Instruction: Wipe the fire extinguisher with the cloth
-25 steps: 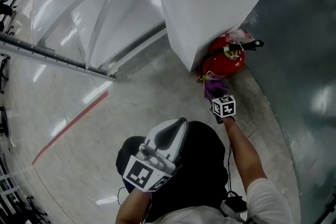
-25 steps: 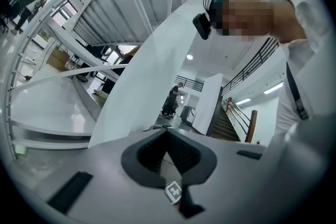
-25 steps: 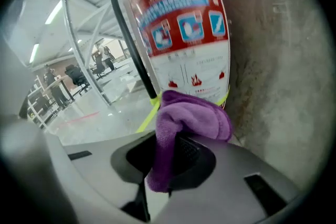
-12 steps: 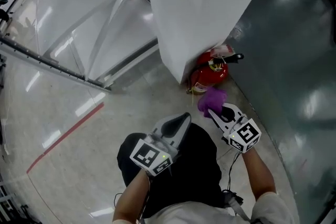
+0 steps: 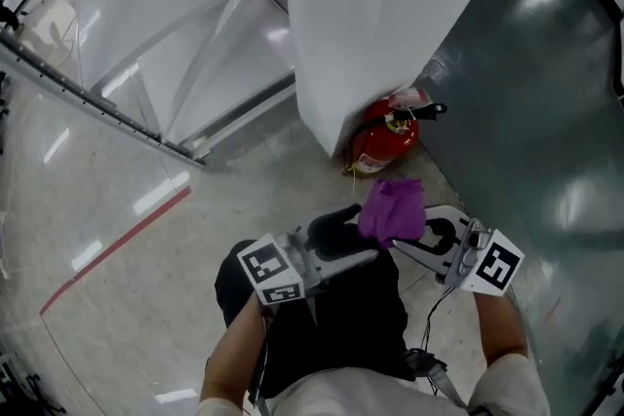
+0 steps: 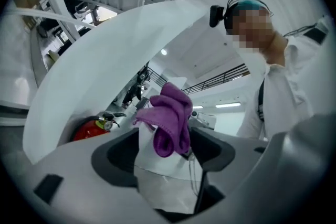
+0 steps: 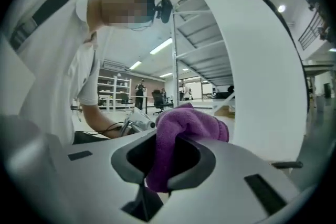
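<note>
Pale polished floor (image 5: 146,209) spreads under us, crossed by a red line (image 5: 117,244), and meets a darker grey-green floor (image 5: 546,112) on the right. A broad white column (image 5: 380,5) rises between the two. The fire extinguisher (image 5: 383,143) stands upright on the floor at the column's foot, its red body against the white face and its black handle pointing right. It is well apart from both grippers.

We hold the right gripper (image 5: 414,231) low in the head view, with its marker cube at the lower right. Its jaws are closed on the purple cloth (image 5: 393,208), which is bunched up and spills over their tips. The right gripper view shows one fold hanging down in the gap between the jaws.

The left gripper (image 5: 353,231) sits just beside it and points towards the cloth. Its jaws have just been opening and stand wide apart. In the left gripper view the cloth shows in the gap between them, but neither pad presses on it. Whether it brushes a pad we cannot tell.
</note>
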`<action>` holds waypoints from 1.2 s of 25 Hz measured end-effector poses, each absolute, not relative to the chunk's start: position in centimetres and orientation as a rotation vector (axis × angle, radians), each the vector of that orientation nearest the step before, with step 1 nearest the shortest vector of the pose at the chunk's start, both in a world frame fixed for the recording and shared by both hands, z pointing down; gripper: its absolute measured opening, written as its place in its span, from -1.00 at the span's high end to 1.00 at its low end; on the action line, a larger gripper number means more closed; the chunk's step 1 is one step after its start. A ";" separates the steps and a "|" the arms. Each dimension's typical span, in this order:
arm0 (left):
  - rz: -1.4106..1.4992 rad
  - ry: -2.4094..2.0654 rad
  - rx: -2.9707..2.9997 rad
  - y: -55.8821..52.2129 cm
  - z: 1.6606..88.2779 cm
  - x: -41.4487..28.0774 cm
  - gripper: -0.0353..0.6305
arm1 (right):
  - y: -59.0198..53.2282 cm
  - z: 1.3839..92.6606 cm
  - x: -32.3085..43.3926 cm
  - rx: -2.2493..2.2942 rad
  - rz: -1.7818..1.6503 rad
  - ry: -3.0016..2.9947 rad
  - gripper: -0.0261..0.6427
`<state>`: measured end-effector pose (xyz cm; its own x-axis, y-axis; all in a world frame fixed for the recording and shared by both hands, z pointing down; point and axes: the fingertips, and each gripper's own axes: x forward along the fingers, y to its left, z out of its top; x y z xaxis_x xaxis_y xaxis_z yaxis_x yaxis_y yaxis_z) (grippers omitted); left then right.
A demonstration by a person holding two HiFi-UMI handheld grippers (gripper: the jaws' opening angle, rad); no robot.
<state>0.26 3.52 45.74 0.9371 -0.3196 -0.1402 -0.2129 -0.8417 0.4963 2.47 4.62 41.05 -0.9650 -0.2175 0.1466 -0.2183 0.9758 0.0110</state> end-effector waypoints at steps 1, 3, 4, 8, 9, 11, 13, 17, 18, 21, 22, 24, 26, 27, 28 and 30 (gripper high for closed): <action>-0.327 -0.329 2.603 4.1 45.2 0.4 0.00 | 5.5 40.7 2.1 0.247 -0.011 -2.977 0.74; -0.390 -0.218 2.606 5.1 43.9 0.5 -0.07 | 7.0 40.4 1.8 0.082 -0.021 -2.968 0.74; -0.422 -0.162 2.602 5.5 43.2 0.4 -0.10 | 7.6 40.4 1.7 0.016 -0.015 -2.967 0.74; -0.468 -0.059 2.554 6.3 42.5 0.3 -0.11 | 9.3 39.4 1.5 -0.139 -0.028 -2.986 0.74; -0.457 -0.047 2.543 6.5 42.7 0.4 -0.11 | 9.7 39.1 1.3 -0.163 -0.055 -2.985 0.74; -0.449 -0.011 2.526 7.1 42.7 0.6 -0.13 | 10.6 39.2 1.2 -0.207 -0.109 -2.950 0.74; -0.460 0.024 2.529 7.6 42.3 0.8 -0.13 | 11.2 39.8 1.3 -0.250 -0.120 -2.907 0.74; -0.488 0.046 2.561 7.8 41.4 0.9 -0.12 | 11.5 40.4 1.7 -0.306 -0.065 -2.878 0.74; -0.499 0.052 2.560 7.8 41.3 0.8 -0.12 | 11.6 40.6 1.8 -0.318 -0.059 -2.867 0.74; -0.547 0.089 2.540 7.9 40.5 0.1 -0.12 | 11.6 41.8 2.2 -0.335 -0.060 -2.799 0.74; -0.550 0.092 2.541 7.9 40.3 0.0 -0.12 | 11.6 42.2 2.3 -0.333 -0.054 -2.784 0.74; -0.516 0.064 2.564 7.8 40.2 0.3 -0.12 | 11.4 42.4 2.3 -0.323 -0.041 -2.783 0.74; -0.461 -0.015 2.599 7.2 40.6 0.8 -0.11 | 11.0 42.5 2.2 -0.309 -0.045 -2.788 0.74; -0.445 -0.067 2.611 6.7 40.9 0.9 0.00 | 10.8 42.7 2.1 -0.304 -0.052 -2.785 0.74; -0.437 -0.115 2.619 6.1 41.1 0.8 0.19 | 10.6 42.9 2.1 -0.298 -0.059 -2.780 0.74; -0.424 -0.176 2.635 5.5 41.4 0.5 0.46 | 10.3 43.3 2.0 -0.281 -0.067 -2.774 0.74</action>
